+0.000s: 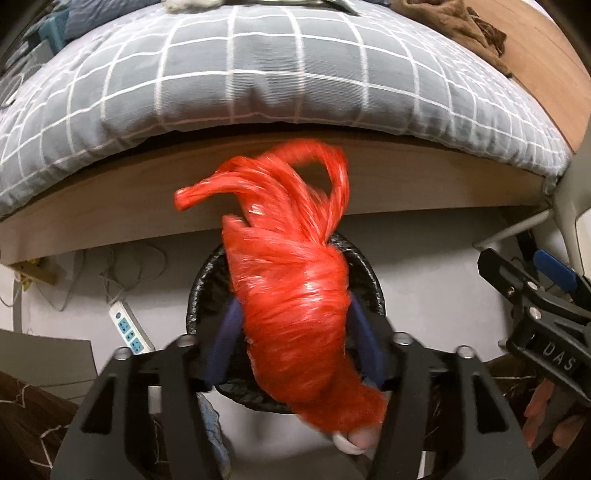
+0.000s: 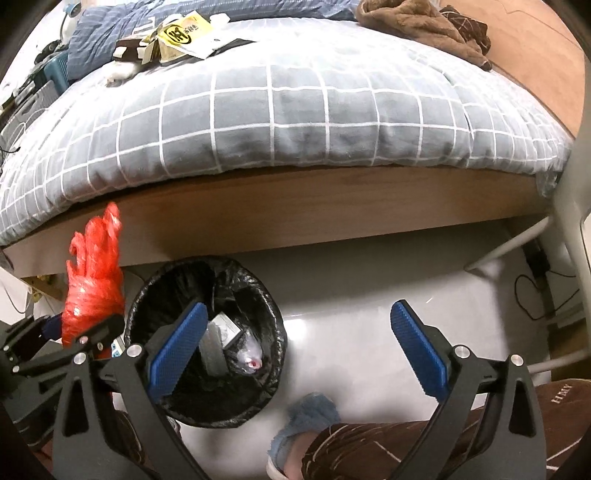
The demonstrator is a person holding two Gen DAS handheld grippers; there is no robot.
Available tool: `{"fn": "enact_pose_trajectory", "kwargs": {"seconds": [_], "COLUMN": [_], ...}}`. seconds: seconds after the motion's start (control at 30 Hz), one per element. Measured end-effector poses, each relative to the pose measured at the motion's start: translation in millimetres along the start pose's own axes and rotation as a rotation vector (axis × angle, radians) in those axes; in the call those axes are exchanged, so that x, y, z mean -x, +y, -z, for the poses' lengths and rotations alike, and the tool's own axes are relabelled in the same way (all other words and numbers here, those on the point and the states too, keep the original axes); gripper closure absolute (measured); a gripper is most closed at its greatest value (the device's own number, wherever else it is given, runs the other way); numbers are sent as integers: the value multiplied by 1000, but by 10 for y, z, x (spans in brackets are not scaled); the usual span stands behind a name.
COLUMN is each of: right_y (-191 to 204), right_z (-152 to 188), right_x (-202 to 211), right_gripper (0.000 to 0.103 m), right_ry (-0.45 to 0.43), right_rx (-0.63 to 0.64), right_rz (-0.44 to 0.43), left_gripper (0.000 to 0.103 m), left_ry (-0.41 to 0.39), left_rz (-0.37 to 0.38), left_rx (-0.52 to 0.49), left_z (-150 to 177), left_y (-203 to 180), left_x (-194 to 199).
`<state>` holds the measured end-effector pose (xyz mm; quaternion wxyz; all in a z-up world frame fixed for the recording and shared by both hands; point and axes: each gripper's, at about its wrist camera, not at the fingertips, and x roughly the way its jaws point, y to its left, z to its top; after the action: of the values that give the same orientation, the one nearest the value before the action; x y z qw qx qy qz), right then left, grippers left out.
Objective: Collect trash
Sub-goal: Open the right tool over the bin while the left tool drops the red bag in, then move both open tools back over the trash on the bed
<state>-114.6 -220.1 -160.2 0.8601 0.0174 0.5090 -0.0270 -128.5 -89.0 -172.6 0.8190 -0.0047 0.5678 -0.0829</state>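
Note:
My left gripper is shut on a crumpled red plastic bag and holds it right over a round bin lined with a black bag. The red bag hides most of the bin's opening in the left wrist view. In the right wrist view the bin stands on the floor by the bed and holds some trash, and the red bag shows at its left. My right gripper is open and empty, to the right of the bin. More trash, a yellow wrapper among it, lies on the bed.
The bed with a grey checked duvet and wooden frame fills the back. A white power strip and cables lie on the floor left of the bin. A brown cloth lies on the bed. My slippered foot is near the bin.

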Motion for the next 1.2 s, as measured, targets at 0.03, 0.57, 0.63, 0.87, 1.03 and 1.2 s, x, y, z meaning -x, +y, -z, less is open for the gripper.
{"fn": "enact_pose_trajectory", "kwargs": {"seconds": [0.03,0.57,0.63,0.87,1.03,1.2], "right_y": [21,244,241,306,406,487], "right_z": [-7,-414,-476,-733,-953,-1139], "right_x": [-1,340,373,539,595,610], "right_gripper": [8,8,8,8,8,8], "right_ry": [1,-132,-148,-213,-247,-279], "right_rx": [-1,40,44,49,57,47], "right_rz": [-7,-30,-34,-59,-79,-88], "left_gripper": [35,6,6,6,6,6], "left_ry": [-2,-139,-159,-212,-226,-254], "left_rz": [-2,-74,-85,-107,-96,-67], "left_rx": [7,69,76,88,128,119], "left_z": [-1,-354,-425,-686,-860,-1097], "left_y": [23,427,479,622,762,788], "left_x": [13,599,657,775,870,1005]}}
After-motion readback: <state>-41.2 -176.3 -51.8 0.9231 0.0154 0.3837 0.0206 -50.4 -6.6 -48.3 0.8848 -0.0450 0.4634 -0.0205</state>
